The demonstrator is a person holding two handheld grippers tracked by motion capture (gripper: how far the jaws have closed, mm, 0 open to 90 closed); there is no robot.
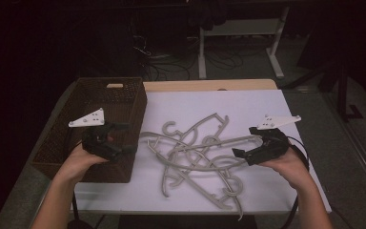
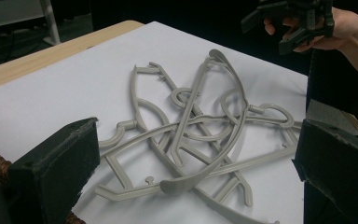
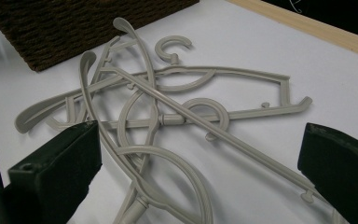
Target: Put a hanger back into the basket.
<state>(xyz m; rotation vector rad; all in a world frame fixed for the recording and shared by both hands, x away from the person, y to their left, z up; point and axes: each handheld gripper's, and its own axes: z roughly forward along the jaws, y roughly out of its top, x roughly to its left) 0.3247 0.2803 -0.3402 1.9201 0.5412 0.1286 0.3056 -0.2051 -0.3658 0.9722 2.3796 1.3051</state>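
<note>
While your left gripper (image 1: 124,138) and right gripper (image 1: 240,153) are hovering wide open and empty, bare white sheet (image 1: 267,105) is lying behind the grey hangers (image 1: 195,157); they are sprawling tangled mid-table, beside the basket (image 1: 119,95).

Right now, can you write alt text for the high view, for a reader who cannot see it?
A tangled pile of grey hangers lies on a white table. Two hands hold the open left gripper and right gripper beside it; a brown basket stands at left.

Dim, grainy pictures (dark surroundings), soft light from above, faint shadows, slightly blurred near edges.
</note>
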